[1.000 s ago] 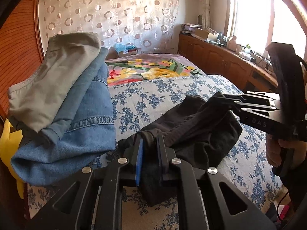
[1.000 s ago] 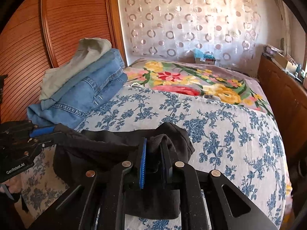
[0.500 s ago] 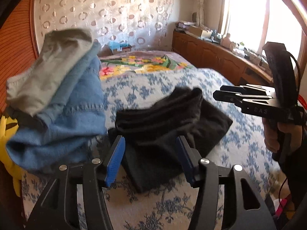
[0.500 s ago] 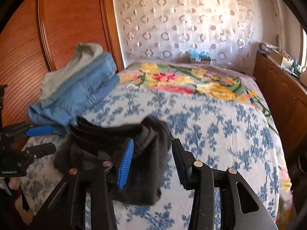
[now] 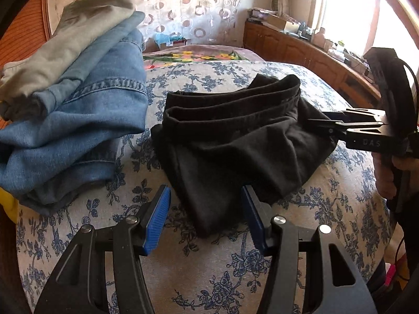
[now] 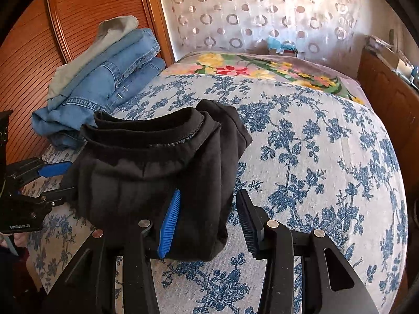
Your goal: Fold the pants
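Where black pants (image 5: 235, 141) bunch, their legs are hidden.

Folded pants (image 5: 235, 141) lie on the bed (image 5: 199, 269), clothes stack (image 5: 73, 99) left beside them, blanket (image 6: 262, 69) behind.

**Around the bed: stacked clothes, bedding and furniture**

A stack of folded denim jeans (image 5: 78, 120) lies at the left edge of the bedspread (image 6: 314, 157), which is pale with blue flowers. A grey garment (image 5: 65, 39) tops the stack. Farther off lies a bright floral blanket (image 6: 262, 69). A curtain with ring patterns (image 6: 262, 13) hangs at the far wall. A wooden ribbed panel (image 6: 26, 65) stands left, and a cluttered wooden cabinet (image 5: 301, 49) runs along the right.
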`<control>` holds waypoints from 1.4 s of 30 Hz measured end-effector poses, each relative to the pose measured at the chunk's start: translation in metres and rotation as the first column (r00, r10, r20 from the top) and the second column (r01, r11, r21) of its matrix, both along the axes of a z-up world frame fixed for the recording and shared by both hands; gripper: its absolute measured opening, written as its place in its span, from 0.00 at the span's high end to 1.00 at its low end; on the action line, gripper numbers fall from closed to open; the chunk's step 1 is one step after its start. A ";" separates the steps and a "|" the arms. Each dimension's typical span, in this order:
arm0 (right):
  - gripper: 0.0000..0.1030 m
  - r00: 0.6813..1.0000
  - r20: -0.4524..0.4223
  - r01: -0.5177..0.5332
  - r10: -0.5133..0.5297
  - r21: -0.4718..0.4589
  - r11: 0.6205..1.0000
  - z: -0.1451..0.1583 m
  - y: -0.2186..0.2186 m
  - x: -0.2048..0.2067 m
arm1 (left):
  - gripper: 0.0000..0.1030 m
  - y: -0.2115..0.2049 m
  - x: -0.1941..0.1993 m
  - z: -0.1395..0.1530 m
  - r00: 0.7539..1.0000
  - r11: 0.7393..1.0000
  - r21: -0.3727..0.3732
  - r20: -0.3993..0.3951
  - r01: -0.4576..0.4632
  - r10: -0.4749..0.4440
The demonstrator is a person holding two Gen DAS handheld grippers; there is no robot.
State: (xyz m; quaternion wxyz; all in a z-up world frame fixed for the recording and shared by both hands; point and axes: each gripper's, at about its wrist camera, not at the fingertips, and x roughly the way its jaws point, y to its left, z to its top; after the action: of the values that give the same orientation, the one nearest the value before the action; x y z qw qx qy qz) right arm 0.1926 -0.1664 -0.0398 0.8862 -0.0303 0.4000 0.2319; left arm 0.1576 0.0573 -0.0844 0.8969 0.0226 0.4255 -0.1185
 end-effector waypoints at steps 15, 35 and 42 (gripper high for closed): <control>0.86 0.999 0.009 -0.050 0.050 -0.014 0.999 -0.002 0.002 -0.015 | 0.83 0.010 -0.003 0.000 1.000 0.999 -0.044 0.009 -0.026 0.026; 0.86 1.000 0.023 0.016 -0.016 0.006 1.000 0.015 -0.073 -0.137 | 0.91 -0.045 -0.085 0.026 0.986 0.982 -0.099 0.065 0.162 -0.156; 0.85 0.999 0.024 0.046 -0.046 0.002 0.999 0.015 -0.080 -0.178 | 0.91 -0.051 -0.107 0.025 0.982 0.980 -0.082 0.052 0.183 -0.179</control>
State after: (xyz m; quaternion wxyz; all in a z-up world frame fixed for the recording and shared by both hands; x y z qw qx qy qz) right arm 0.0142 -0.2466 -0.0245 0.8961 -0.0230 0.3896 0.2112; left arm 0.0505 0.0059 -0.0589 0.8917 0.0250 0.3962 -0.2175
